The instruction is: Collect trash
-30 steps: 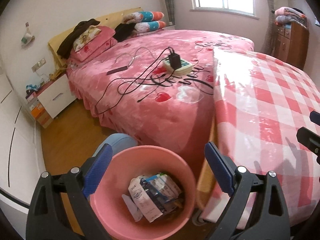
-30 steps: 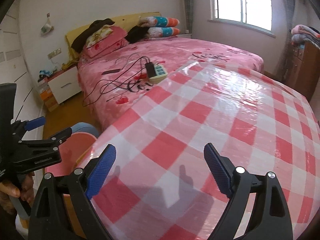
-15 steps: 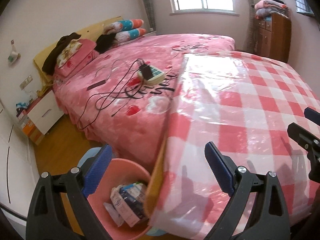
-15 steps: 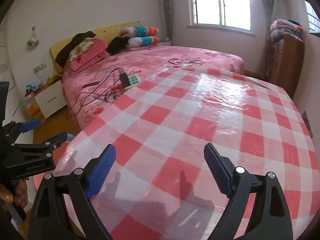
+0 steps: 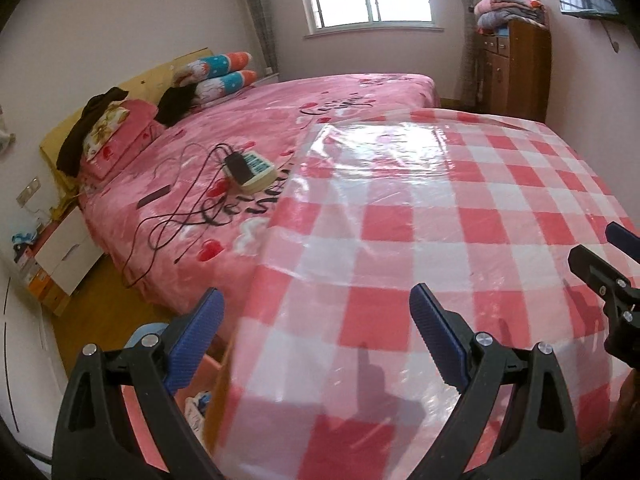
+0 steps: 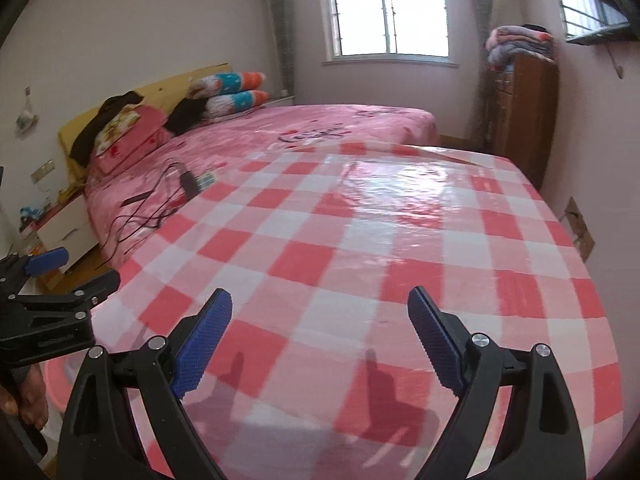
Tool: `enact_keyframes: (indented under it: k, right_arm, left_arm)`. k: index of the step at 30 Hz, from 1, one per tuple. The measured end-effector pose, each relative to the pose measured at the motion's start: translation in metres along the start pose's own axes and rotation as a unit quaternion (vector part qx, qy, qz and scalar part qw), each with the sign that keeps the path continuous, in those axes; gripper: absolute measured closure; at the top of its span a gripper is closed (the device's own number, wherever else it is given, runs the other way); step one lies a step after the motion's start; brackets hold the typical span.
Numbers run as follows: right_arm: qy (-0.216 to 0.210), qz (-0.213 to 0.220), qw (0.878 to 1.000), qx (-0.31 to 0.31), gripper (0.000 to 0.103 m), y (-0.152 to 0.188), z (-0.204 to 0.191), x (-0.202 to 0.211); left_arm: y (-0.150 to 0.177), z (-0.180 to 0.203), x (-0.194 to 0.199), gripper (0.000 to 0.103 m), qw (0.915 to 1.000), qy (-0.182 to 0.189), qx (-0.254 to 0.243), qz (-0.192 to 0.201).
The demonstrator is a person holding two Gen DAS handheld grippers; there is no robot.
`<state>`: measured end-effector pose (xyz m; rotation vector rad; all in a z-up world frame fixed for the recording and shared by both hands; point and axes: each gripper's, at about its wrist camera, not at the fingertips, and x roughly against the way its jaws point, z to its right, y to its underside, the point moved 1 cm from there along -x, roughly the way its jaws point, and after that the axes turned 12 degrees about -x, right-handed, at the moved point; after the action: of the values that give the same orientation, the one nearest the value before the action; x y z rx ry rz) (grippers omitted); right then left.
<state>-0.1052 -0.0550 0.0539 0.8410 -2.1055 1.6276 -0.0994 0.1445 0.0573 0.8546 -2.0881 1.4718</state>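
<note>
The pink waste bin [image 5: 200, 396] sits on the floor at about 7 o'clock from the counter [image 5: 460, 240], tucked against its near corner, presumably so scraps can be dropped straight over the edge. In the left wrist view only a slice of it shows, with some crumpled packaging [image 5: 198, 402] inside; in the right wrist view just its rim peeks out under the tablecloth's edge. The trash seems already gathered there, for the red-and-white checked cloth under its clear plastic cover carries nothing I can make out.

The left hand-held gripper [image 5: 316, 334] hangs over the counter's corner, blue pads spread wide, nothing between them. The right hand-held gripper [image 6: 320, 336] hovers over the cloth towards 3 o'clock of its partner, jaws likewise wide apart and empty. Both tilt down at the tabletop, which reads to me as scanning for anything left to pick up.

Beyond, at 11 o'clock, the pink bed [image 5: 280, 128] holds a power strip [image 5: 252, 170] with trailing cables, laid out for charging rather than as rubbish. A wooden dresser [image 5: 516, 68] stands at 1 o'clock with folded blankets on top.
</note>
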Motion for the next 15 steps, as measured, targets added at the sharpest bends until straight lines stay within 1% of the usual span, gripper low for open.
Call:
enact_keyframes:
  k: [8, 15]
  right_arm:
    - [0.036, 0.021, 0.999, -0.031, 0.014, -0.01, 0.041, 0.004]
    - [0.065, 0.041, 0.996, -0.04, 0.014, -0.015, 0.066, 0.011]
  left_arm:
    - [-0.021, 0.034, -0.004, 0.009, 0.9995, 0.019, -0.022, 0.01]
    - [-0.038, 0.063, -0.005, 0.009, 0.9983, 0.043, -0.031, 0.025]
